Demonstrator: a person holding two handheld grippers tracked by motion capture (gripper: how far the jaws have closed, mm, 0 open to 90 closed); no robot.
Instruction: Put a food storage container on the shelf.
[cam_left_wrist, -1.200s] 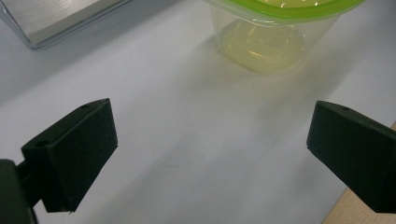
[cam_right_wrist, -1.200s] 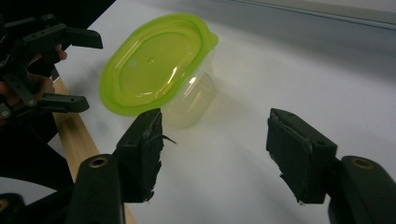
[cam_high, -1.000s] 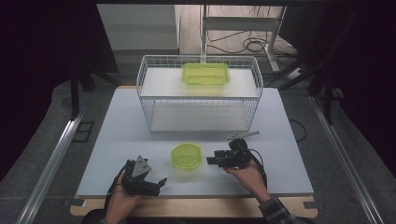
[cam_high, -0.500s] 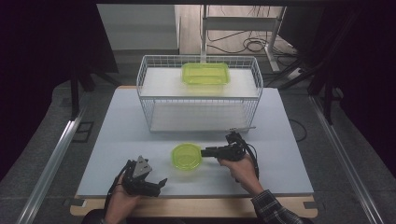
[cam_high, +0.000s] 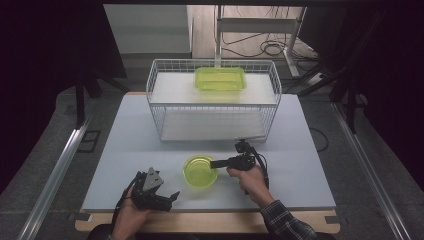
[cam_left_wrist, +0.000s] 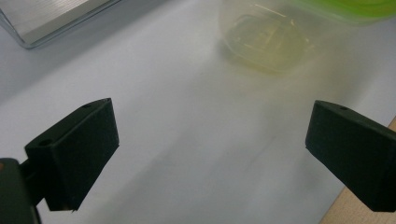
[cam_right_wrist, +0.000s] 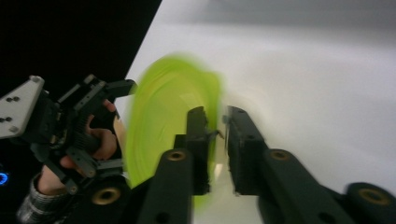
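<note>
A round translucent green bowl sits on the white table near the front edge. My right gripper reaches in from the bowl's right. Its jaws have just been closing and now stand narrow, with the bowl's right rim pinched between them. My left gripper rests low on the table to the bowl's left, jaws wide open with nothing between them. The bowl lies ahead of it, blurred. From the right gripper view, the left gripper and its hand lie beyond the bowl.
A white wire rack stands at the back of the table, with a rectangular green container on its top shelf. A corner of the rack is visible from the left gripper. The table's wooden front edge lies close to both hands.
My right gripper slid left to the bowl's right rim and its jaws narrowed onto it. The left gripper stayed where it was.
</note>
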